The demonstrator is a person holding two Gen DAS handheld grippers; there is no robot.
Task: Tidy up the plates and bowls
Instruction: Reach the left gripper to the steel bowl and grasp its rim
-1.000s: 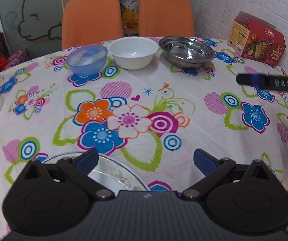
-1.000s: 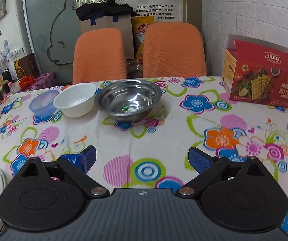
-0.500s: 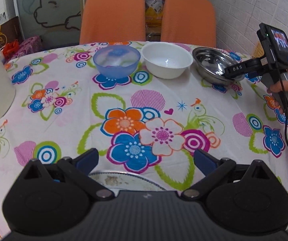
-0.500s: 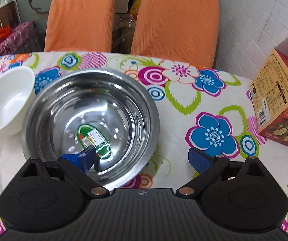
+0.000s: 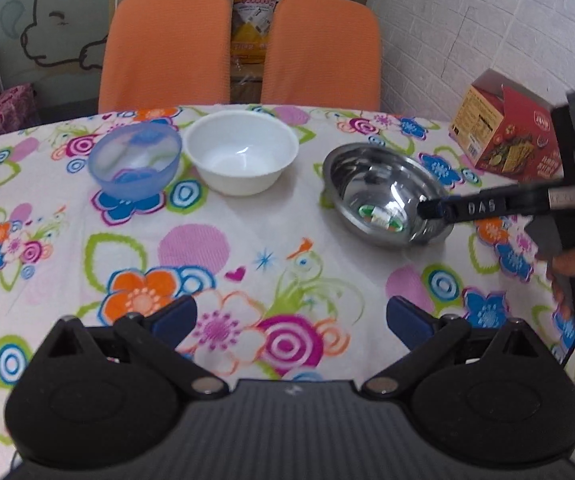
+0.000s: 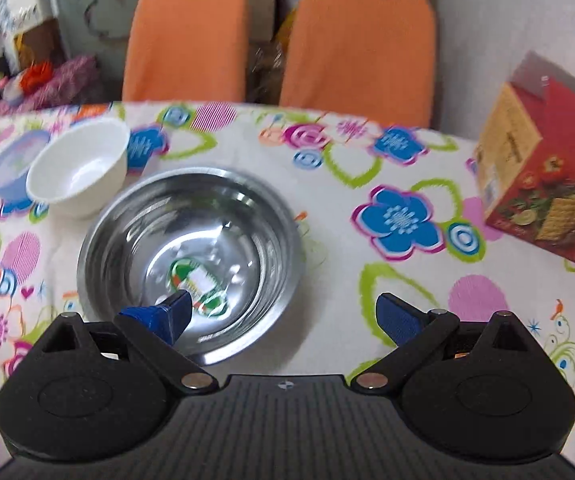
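- Blue bowl (image 5: 135, 161) far left on the floral surface (image 5: 247, 256), sitting upright, just beside the white bowl (image 5: 242, 151).
- White bowl next in the row, also upright; small gap between it and the steel bowl (image 5: 383, 194) in the left view, though nearly touching from the right camera's angle.
- Left gripper (image 5: 291, 316) hovering low over the flower print near the front edge, fingers wide apart, nothing between them.
- Steel bowl right of centre, green-and-white sticker on its bottom.
- Right gripper (image 6: 283, 314) straddling the steel bowl's near rim: left finger (image 6: 175, 312) dipped inside the bowl, right finger (image 6: 397, 318) outside over the cloth. Fingers spread apart, not clamped on the rim.
- Red box (image 6: 543, 196) off to the far right by the wall, well apart from the bowls.
- Two orange chairs (image 5: 165, 44) behind the surface.
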